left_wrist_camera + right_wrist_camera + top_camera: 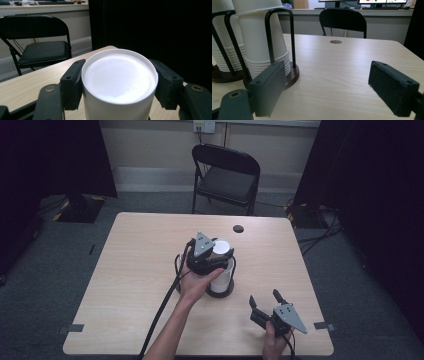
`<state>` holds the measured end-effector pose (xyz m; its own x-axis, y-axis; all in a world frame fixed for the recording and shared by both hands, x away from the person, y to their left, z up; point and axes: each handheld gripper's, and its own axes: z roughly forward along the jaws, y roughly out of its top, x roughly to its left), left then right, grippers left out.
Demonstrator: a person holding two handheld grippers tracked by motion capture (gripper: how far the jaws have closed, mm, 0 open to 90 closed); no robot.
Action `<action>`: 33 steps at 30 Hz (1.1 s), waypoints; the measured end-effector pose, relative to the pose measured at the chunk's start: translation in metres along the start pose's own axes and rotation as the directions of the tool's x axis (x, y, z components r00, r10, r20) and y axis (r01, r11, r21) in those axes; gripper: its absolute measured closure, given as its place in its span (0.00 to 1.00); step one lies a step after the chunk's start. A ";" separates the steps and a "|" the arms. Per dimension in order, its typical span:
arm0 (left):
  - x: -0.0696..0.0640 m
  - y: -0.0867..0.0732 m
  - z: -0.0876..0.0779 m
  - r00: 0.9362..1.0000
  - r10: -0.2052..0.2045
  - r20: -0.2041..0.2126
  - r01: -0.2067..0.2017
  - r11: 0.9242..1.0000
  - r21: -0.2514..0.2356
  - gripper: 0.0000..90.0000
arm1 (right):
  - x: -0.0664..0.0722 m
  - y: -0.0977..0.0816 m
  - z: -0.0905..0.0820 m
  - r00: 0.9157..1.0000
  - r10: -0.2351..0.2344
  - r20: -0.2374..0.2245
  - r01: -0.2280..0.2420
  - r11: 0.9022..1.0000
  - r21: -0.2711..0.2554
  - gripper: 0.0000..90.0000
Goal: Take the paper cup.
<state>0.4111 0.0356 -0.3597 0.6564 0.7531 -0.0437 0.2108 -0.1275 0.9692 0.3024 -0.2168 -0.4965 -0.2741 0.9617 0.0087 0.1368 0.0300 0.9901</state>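
Nearest the table's front edge, the right gripper rests low over the wood, its 2 jaws spread wide with bare tabletop between them; in the right gripper view the black pads stand well apart and grip nothing.

Farther in, near the middle of the table, the left gripper is closed on the top cup of a stack of white paper cups. In the left gripper view its 2 pads press against opposite sides of that cup, just under the upturned base. The cup is plain matte white, upside down, with a raised rim around a slightly grainy flat bottom; no print, logo or writing is readable on it. The stack stands upright in a black wire holder on a round dark base; the nested rims show as tight white rings low down.

Beyond it, a small dark round disc sits at the table's far edge. Behind the table stands 1 black folding chair on grey carpet.
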 end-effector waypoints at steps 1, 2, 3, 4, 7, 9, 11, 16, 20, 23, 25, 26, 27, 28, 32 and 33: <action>0.000 0.001 -0.001 1.000 0.004 0.001 -0.004 1.000 -0.004 0.38 | 0.000 0.000 0.000 1.000 -0.001 0.000 0.001 1.000 0.000 0.15; 0.000 0.001 -0.001 1.000 0.006 0.001 -0.006 1.000 -0.006 0.38 | 0.000 0.000 0.000 1.000 -0.002 -0.005 0.002 1.000 0.003 0.15; 0.000 0.001 -0.001 1.000 0.004 0.005 -0.004 1.000 -0.011 0.38 | 0.000 0.000 0.000 1.000 -0.003 -0.004 0.003 1.000 0.003 0.15; 0.001 0.002 -0.002 1.000 0.004 0.004 -0.004 1.000 -0.011 0.38 | 0.000 0.000 0.000 1.000 -0.001 -0.005 0.001 1.000 0.004 0.15; 0.001 0.002 -0.003 1.000 -0.002 0.002 0.002 1.000 -0.018 0.38 | 0.000 0.000 0.000 1.000 -0.002 -0.005 0.002 1.000 0.004 0.15; 0.001 0.003 -0.004 1.000 -0.008 0.002 0.008 1.000 -0.021 0.38 | 0.000 0.000 0.000 1.000 -0.001 -0.004 0.001 1.000 0.004 0.15; 0.001 0.004 -0.005 1.000 -0.001 0.009 0.001 1.000 -0.026 0.38 | 0.000 0.000 0.000 1.000 -0.001 -0.004 0.001 1.000 0.005 0.15; 0.000 0.006 -0.007 1.000 0.004 0.019 -0.003 0.999 -0.047 0.38 | 0.000 0.000 0.000 1.000 -0.003 -0.004 0.003 1.000 0.004 0.15; 0.000 0.009 -0.008 1.000 0.015 0.020 -0.014 0.998 -0.055 0.38 | 0.000 0.000 0.000 1.000 -0.002 0.000 0.002 1.000 0.003 0.15; 0.000 0.012 -0.010 1.000 0.021 0.019 -0.020 0.998 -0.060 0.38 | 0.000 0.000 0.000 1.000 -0.002 0.000 0.002 1.000 0.003 0.15; 0.000 0.012 -0.011 1.000 0.021 0.020 -0.020 0.998 -0.063 0.38 | 0.000 0.000 0.000 1.000 -0.003 -0.001 0.003 1.000 0.003 0.15; 0.000 0.012 -0.011 1.000 0.015 0.022 -0.014 0.998 -0.065 0.38 | 0.000 0.000 0.000 1.000 -0.003 0.000 0.003 1.000 0.003 0.15; 0.001 0.012 -0.012 1.000 0.013 0.025 -0.011 0.998 -0.066 0.38 | 0.000 0.000 0.000 1.000 -0.003 -0.004 0.003 1.000 0.004 0.15; 0.001 0.013 -0.012 1.000 0.017 0.018 -0.016 0.998 -0.066 0.38 | 0.000 0.000 0.000 1.000 -0.002 -0.005 0.002 1.000 0.004 0.15; 0.001 0.014 -0.014 1.000 0.015 0.024 -0.013 0.997 -0.074 0.38 | 0.000 0.000 0.000 1.000 -0.003 -0.004 0.003 1.000 0.004 0.15; 0.001 0.015 -0.014 1.000 0.014 0.023 -0.012 0.997 -0.079 0.38 | 0.000 0.000 0.000 1.000 -0.004 -0.004 0.004 1.000 0.004 0.15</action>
<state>0.4047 0.0435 -0.3421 0.6756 0.7364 -0.0355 0.1450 -0.0856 0.9857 0.3026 -0.2169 -0.4964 -0.2786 0.9604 0.0057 0.1395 0.0346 0.9896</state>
